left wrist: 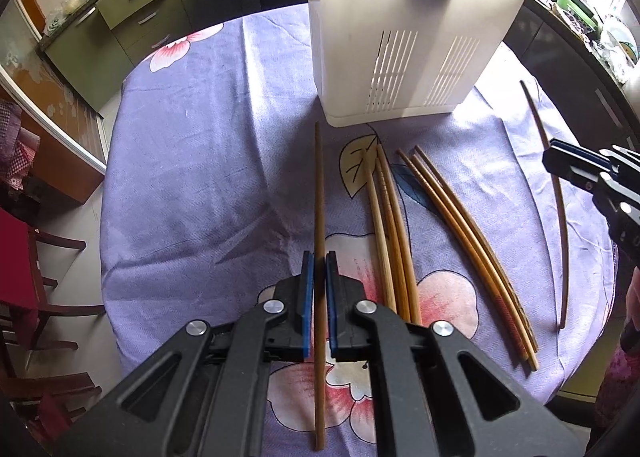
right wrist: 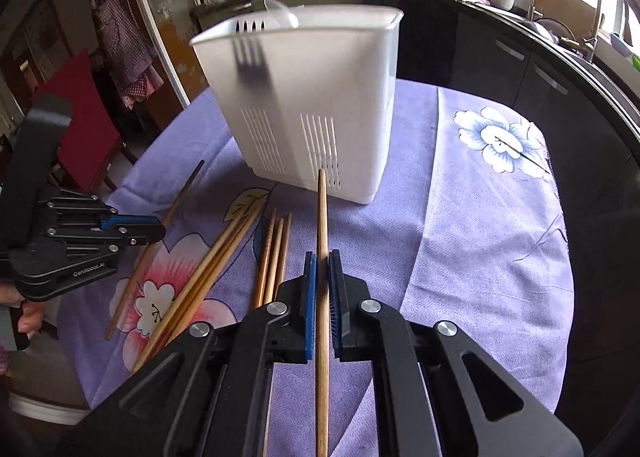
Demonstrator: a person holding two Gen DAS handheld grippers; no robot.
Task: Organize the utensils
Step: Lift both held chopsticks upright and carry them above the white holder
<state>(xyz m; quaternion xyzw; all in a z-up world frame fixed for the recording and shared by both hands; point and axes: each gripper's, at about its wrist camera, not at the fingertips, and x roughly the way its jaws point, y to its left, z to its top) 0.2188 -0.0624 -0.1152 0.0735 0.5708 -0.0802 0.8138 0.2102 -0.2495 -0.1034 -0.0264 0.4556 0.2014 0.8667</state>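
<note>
A white slotted utensil holder (left wrist: 404, 25) stands at the back of the table; a fork's dark outline shows through its wall (right wrist: 250, 65). My left gripper (left wrist: 319, 257) is shut on a brown chopstick (left wrist: 319, 193) that points at the holder. My right gripper (right wrist: 322, 257) is shut on a lighter chopstick (right wrist: 322, 225), also pointing at the holder (right wrist: 308, 97). Several loose chopsticks (left wrist: 394, 225) lie on the cloth between the grippers, in two bunches (right wrist: 208, 277). The left gripper also shows in the right wrist view (right wrist: 156, 229), the right gripper in the left wrist view (left wrist: 554, 161).
The round table has a purple flowered cloth (left wrist: 208, 177). A lone dark chopstick (left wrist: 554, 193) lies at the right. Kitchen counters (right wrist: 500, 17) and a red chair (left wrist: 24, 281) surround the table.
</note>
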